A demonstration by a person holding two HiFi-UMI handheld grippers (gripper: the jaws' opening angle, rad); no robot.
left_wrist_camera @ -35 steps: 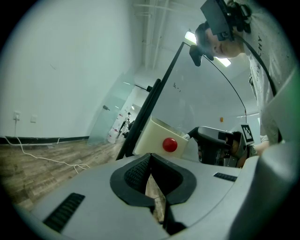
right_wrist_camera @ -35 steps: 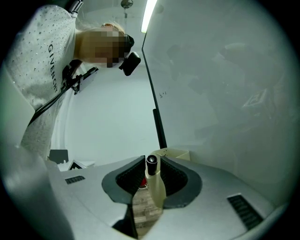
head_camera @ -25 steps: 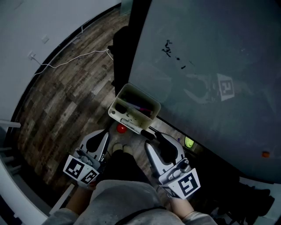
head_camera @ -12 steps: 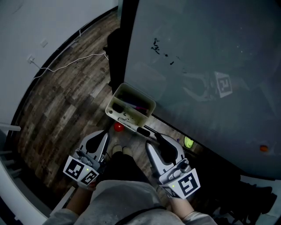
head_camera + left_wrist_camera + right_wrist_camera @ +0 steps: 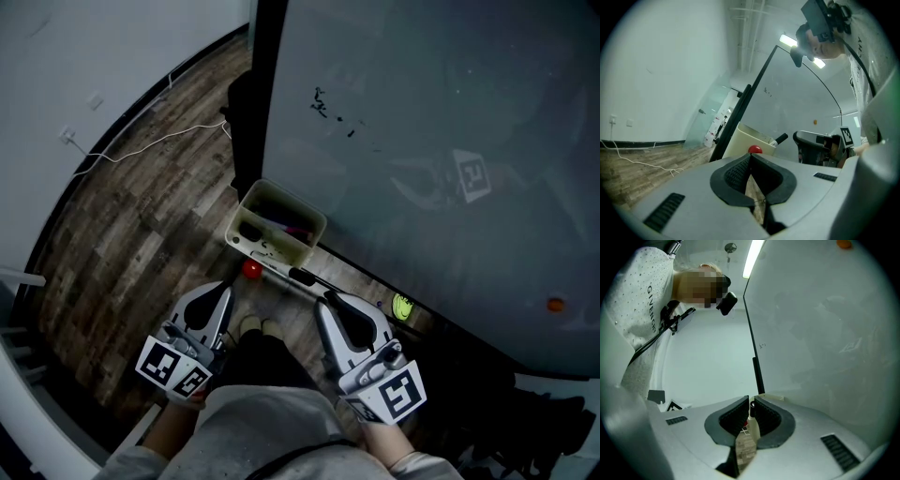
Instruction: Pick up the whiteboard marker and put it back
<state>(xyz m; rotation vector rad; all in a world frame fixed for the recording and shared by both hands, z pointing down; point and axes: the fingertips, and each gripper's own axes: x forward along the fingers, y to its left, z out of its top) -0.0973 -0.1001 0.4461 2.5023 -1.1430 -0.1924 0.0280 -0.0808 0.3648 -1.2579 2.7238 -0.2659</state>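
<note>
A grey whiteboard [image 5: 450,141] carries a beige tray [image 5: 235,221] at its lower edge. The left gripper [image 5: 227,286] has its jaws together, empty; the right gripper [image 5: 329,297] has its jaws closing on the black cap of the whiteboard marker [image 5: 279,267], which lies along the tray's near rim

Right gripper [image 5: 751,401] jaws were wide apart a second ago and are now closing on the whiteboard marker [image 5: 753,427], which sits between the pads with its black cap at the tips. Head view drifted: tray [image 5: 242,214] and whiteboard scribble [image 5: 321,103] sit slightly further left.
</note>
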